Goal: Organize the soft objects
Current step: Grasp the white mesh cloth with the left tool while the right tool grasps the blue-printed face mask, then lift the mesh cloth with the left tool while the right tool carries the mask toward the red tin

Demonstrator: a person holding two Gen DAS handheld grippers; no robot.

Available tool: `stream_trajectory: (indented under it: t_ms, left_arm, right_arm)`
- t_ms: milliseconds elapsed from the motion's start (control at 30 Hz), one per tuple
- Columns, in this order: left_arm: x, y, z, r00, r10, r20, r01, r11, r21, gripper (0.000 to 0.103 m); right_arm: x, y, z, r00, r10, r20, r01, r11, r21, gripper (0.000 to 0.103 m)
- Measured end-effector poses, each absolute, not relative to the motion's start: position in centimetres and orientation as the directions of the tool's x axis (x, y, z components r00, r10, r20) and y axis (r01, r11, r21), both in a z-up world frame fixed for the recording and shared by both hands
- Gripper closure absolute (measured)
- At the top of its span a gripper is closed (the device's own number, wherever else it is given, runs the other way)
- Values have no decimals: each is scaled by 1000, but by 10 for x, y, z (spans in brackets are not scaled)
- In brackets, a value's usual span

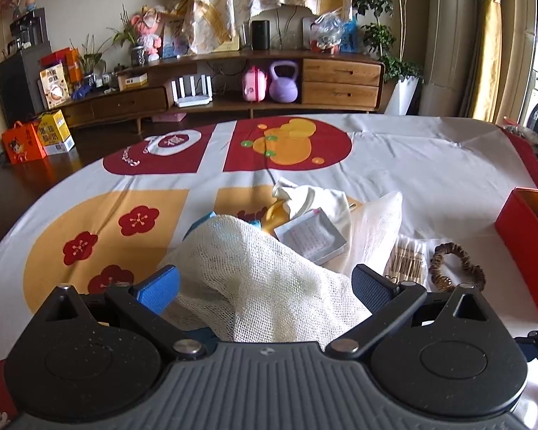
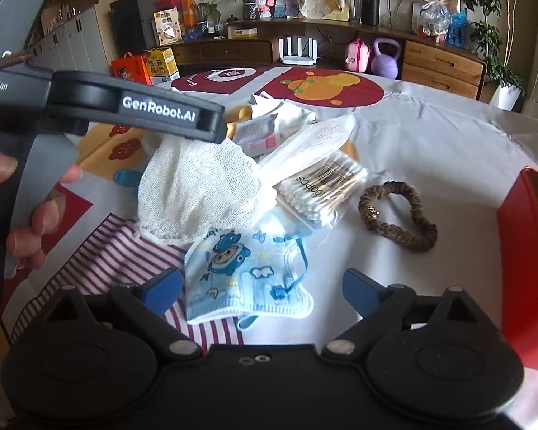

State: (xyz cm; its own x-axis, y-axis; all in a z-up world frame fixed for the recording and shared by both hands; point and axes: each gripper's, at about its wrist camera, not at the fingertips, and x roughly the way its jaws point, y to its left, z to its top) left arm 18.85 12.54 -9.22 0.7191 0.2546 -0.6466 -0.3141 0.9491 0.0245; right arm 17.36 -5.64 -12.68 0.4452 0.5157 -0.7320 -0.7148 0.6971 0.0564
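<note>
A white gauze cloth [image 1: 254, 268] lies bunched on the printed tablecloth [image 1: 412, 165]. My left gripper [image 1: 265, 288] straddles it, jaws wide, and the blue pads show no squeeze on it. In the right wrist view the same gauze [image 2: 201, 186] sits under the left gripper's grey body [image 2: 136, 107]. A blue cartoon face mask [image 2: 247, 279] lies flat between the spread fingers of my right gripper [image 2: 262, 292], which is open and not touching it. The mask rests partly on a red-striped cloth [image 2: 125, 258].
A pack of cotton swabs [image 2: 322, 186] and a brown scrunchie [image 2: 398, 215] lie to the right. A red box [image 2: 527, 251] stands open at the right edge. Behind the gauze are a small booklet [image 1: 312, 238], a white cloth [image 1: 315, 197] and a second gauze piece [image 1: 376, 222]. A person's hand [image 2: 28, 222] holds the left gripper.
</note>
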Motion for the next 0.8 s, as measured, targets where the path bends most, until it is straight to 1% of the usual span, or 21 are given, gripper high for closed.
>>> stream_trajectory:
  t_ms: [167, 233, 300, 333, 367, 433, 467, 500, 567, 600, 633, 667, 700, 733, 767, 800]
  left_arm:
    - [196, 128, -101, 712, 237, -661, -314, 950, 2, 1]
    - [196, 129, -104, 710, 234, -664, -320, 947, -8, 4]
    - [197, 131, -106, 704, 225, -673, -321, 947, -19, 12]
    - [197, 132, -107, 702, 220, -677, -321, 947, -25, 13]
    - [197, 133, -108, 701, 218, -679, -324, 946, -30, 17]
    - [196, 135, -110, 699, 216, -682, -330, 943, -39, 28]
    - [195, 136, -110, 697, 214, -684, -331, 943, -43, 39]
    - [194, 137, -111, 695, 213, -687, -333, 942, -45, 45]
    - [193, 139, -112, 689, 218, -691, -342, 939, -46, 49]
    - [191, 139, -112, 689, 223, -690, -346, 937, -43, 51]
    - [190, 139, -111, 690, 227, -688, -347, 937, -39, 51]
    - [189, 139, -111, 692, 230, -684, -347, 937, -37, 56]
    - [187, 139, -110, 695, 231, -681, -346, 937, -36, 63]
    - [185, 139, -109, 700, 228, -677, -343, 938, -39, 66]
    - [183, 139, -108, 704, 225, -674, -340, 940, -41, 69]
    - [181, 139, -107, 706, 225, -672, -338, 940, -40, 72]
  right_arm:
    - [185, -47, -138, 437, 504, -745, -704, 708, 66, 10]
    - [186, -45, -141, 432, 503, -748, -703, 708, 70, 12]
    - [186, -42, -145, 431, 496, -754, -705, 706, 61, 16]
    - [186, -41, -146, 431, 490, -758, -705, 707, 55, 18]
    - [184, -38, -147, 440, 485, -756, -706, 707, 42, 19]
    - [181, -36, -148, 451, 476, -755, -712, 702, 16, 23]
    - [180, -36, -148, 458, 474, -752, -714, 700, 6, 28]
    - [179, -35, -147, 461, 477, -749, -718, 697, 2, 35]
    - [177, -34, -145, 459, 481, -747, -722, 692, 2, 41]
    - [175, -34, -145, 458, 482, -747, -725, 688, -1, 47]
    - [174, -34, -144, 455, 486, -746, -730, 684, 0, 50]
    - [173, -33, -144, 453, 489, -746, -732, 681, 1, 54]
    - [171, -34, -143, 451, 490, -746, -734, 679, 2, 59]
    - [170, -34, -143, 453, 490, -745, -733, 680, 2, 63]
    - [169, -35, -142, 453, 491, -744, -733, 681, 3, 70]
    - [169, -36, -142, 452, 493, -744, -732, 681, 7, 75]
